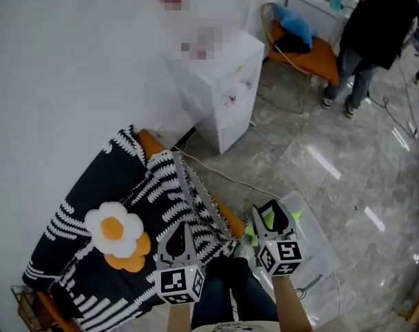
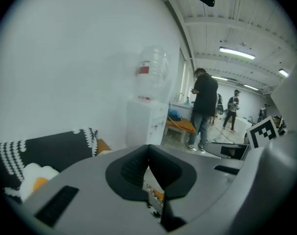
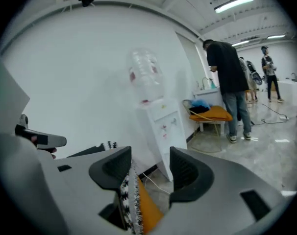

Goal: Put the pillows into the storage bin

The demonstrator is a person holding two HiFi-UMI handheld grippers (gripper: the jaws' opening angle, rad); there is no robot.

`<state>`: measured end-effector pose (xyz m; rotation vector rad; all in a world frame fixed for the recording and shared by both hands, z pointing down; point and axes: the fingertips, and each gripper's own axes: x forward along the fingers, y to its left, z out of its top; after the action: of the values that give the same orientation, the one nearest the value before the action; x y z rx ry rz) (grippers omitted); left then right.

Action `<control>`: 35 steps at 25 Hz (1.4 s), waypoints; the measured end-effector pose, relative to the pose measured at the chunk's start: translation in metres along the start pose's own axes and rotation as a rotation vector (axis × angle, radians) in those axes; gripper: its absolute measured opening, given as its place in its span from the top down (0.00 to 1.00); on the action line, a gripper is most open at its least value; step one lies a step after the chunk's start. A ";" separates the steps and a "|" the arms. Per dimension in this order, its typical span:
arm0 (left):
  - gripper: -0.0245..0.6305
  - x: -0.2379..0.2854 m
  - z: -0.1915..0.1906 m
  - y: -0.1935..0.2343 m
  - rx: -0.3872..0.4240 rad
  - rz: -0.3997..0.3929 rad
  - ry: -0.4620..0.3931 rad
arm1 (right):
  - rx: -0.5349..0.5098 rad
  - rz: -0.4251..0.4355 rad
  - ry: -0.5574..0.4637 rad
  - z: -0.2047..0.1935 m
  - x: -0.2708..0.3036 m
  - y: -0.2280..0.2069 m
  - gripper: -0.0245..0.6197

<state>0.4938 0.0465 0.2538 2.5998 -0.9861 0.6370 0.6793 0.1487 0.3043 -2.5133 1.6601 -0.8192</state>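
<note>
A flower-shaped pillow, white with an orange centre, lies on the sofa's black-and-white blanket; it also shows low at the left in the left gripper view. A clear storage bin stands on the floor to the sofa's right. Something yellow-green shows at the bin's near end, mostly hidden by my right gripper. My left gripper hangs over the blanket's right part, jaws shut on nothing. My right gripper is raised over the bin's left end, open and empty.
A white water dispenser stands against the wall behind the sofa, with a cable running along the floor. Farther off are an orange chair and a standing person in black. The grey tile floor spreads to the right.
</note>
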 end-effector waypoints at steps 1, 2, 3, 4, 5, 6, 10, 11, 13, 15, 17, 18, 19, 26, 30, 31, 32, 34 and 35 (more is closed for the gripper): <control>0.94 -0.016 0.005 0.014 -0.015 0.039 -0.019 | -0.024 0.048 -0.008 0.010 0.000 0.024 0.56; 0.94 -0.032 0.010 0.029 -0.031 0.084 -0.040 | -0.050 0.100 -0.017 0.020 0.002 0.048 0.56; 0.94 -0.049 0.014 0.045 -0.049 0.133 -0.061 | -0.075 0.155 -0.023 0.027 0.004 0.074 0.56; 0.94 -0.066 0.017 0.062 -0.066 0.181 -0.081 | -0.098 0.208 -0.026 0.033 0.007 0.100 0.56; 0.94 -0.083 0.018 0.078 -0.084 0.227 -0.098 | -0.118 0.259 -0.023 0.036 0.009 0.126 0.56; 0.94 -0.101 0.018 0.095 -0.102 0.272 -0.111 | -0.136 0.307 -0.017 0.037 0.010 0.151 0.56; 0.94 -0.169 0.006 0.159 -0.182 0.439 -0.138 | -0.205 0.470 0.024 0.029 0.012 0.249 0.56; 0.94 -0.186 0.002 0.175 -0.200 0.478 -0.145 | -0.217 0.505 0.034 0.024 0.011 0.272 0.56; 0.94 -0.219 -0.007 0.207 -0.232 0.552 -0.160 | -0.237 0.568 0.054 0.014 0.010 0.319 0.56; 0.94 -0.249 -0.017 0.239 -0.264 0.613 -0.172 | -0.258 0.618 0.075 0.001 0.009 0.363 0.56; 0.94 -0.276 -0.026 0.270 -0.291 0.661 -0.179 | -0.276 0.656 0.095 -0.011 0.009 0.404 0.56; 0.94 -0.289 -0.029 0.286 -0.301 0.682 -0.182 | -0.280 0.672 0.104 -0.016 0.009 0.423 0.56; 0.94 -0.301 -0.032 0.302 -0.309 0.701 -0.187 | -0.283 0.686 0.111 -0.021 0.009 0.442 0.56; 0.94 -0.356 -0.048 0.402 -0.370 0.768 -0.219 | -0.284 0.707 0.152 -0.052 0.024 0.545 0.56; 0.94 -0.361 -0.059 0.446 -0.383 0.755 -0.204 | -0.294 0.694 0.182 -0.075 0.040 0.582 0.55; 0.94 -0.362 -0.063 0.455 -0.387 0.751 -0.197 | -0.299 0.691 0.189 -0.081 0.042 0.589 0.55; 0.94 -0.363 -0.067 0.463 -0.391 0.748 -0.193 | -0.305 0.687 0.199 -0.088 0.045 0.596 0.55; 0.94 -0.362 -0.074 0.477 -0.401 0.741 -0.185 | -0.317 0.677 0.222 -0.101 0.051 0.605 0.54; 0.94 -0.361 -0.078 0.483 -0.406 0.737 -0.180 | -0.322 0.673 0.233 -0.107 0.054 0.608 0.53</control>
<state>-0.0997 -0.0719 0.1940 1.9246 -1.9269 0.2974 0.1313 -0.1338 0.2389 -1.8092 2.6641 -0.8254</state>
